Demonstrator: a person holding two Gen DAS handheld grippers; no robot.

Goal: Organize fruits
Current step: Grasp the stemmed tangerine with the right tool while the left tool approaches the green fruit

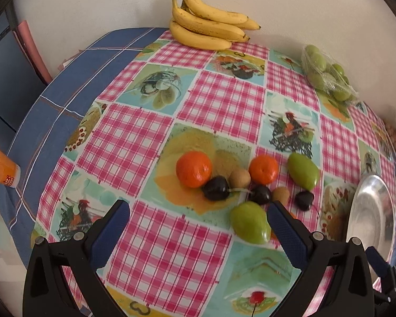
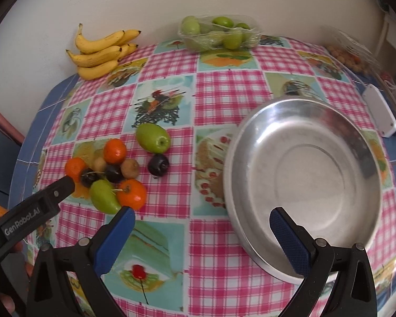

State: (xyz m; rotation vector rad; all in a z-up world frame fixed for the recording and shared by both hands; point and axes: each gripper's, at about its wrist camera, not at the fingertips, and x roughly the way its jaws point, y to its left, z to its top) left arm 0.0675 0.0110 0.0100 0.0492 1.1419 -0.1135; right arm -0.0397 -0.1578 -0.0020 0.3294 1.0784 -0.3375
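A pile of loose fruit lies on the checked tablecloth: oranges (image 1: 194, 168) (image 2: 114, 151), green fruits (image 1: 249, 223) (image 2: 153, 137), dark plums (image 1: 216, 188) (image 2: 158, 164) and small brown fruits (image 1: 239, 177). An empty steel bowl (image 2: 303, 185) stands to their right; its rim shows in the left wrist view (image 1: 369, 211). My left gripper (image 1: 198, 211) is open and empty just in front of the pile; its finger shows in the right wrist view (image 2: 60, 187). My right gripper (image 2: 202, 218) is open and empty, at the bowl's near left rim.
A bunch of bananas (image 1: 208, 23) (image 2: 100, 52) lies against the back wall. A clear tray of green fruits (image 2: 219, 33) (image 1: 327, 75) stands at the back. A white box (image 2: 380, 111) and a bag of small fruits (image 2: 348, 55) lie at the far right. An orange cup (image 1: 0, 166) stands off the left edge.
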